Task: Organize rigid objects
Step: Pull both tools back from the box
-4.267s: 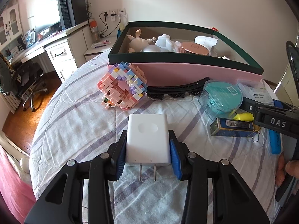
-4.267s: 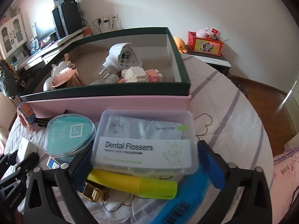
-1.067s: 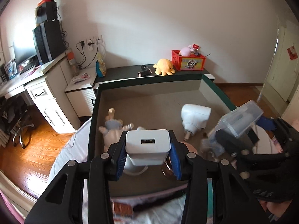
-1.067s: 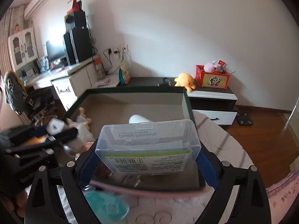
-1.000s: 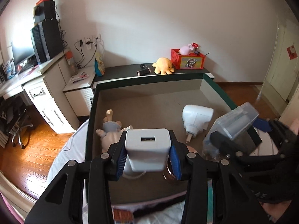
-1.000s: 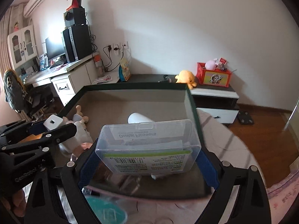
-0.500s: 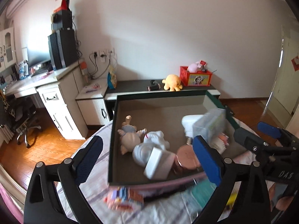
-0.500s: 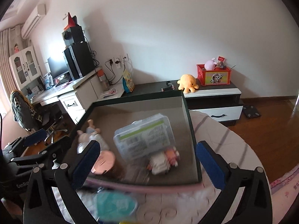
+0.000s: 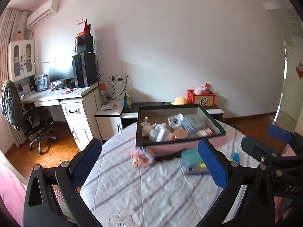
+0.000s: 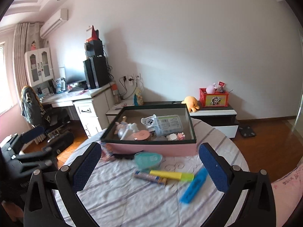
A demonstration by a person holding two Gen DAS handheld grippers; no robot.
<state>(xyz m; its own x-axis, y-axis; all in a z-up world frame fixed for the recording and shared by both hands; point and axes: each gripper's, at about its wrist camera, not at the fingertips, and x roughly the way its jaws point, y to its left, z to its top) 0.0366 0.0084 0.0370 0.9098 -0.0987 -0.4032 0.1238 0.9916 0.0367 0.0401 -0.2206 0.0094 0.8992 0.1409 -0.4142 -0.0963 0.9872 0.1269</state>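
Observation:
A pink box with a dark green rim [image 9: 181, 147] [image 10: 151, 149] stands on the striped table. Inside lie the clear dental flosser case [image 10: 168, 125] [image 9: 195, 123], the white charger [image 9: 161, 133], a white plug adapter [image 10: 148, 121], a doll and a rose-gold lid. On the cloth in front lie a pink brick model [image 9: 142, 156], a teal round case [image 10: 147, 158], a yellow marker [image 10: 171, 175], a blue bar [image 10: 195, 185] and a small printed box [image 10: 149, 176]. My left gripper [image 9: 149, 165] and right gripper [image 10: 149, 167] are open, empty, high above the table's near side.
A black comb [image 10: 123, 156] lies against the box front. The right gripper shows at the right edge of the left wrist view [image 9: 272, 151]. A desk with an office chair [image 9: 32, 121] stands left, a low cabinet with toys [image 10: 214, 111] behind the table.
Both grippers opened and dropped the charger and the flosser case into the box, then pulled back and up, away from it.

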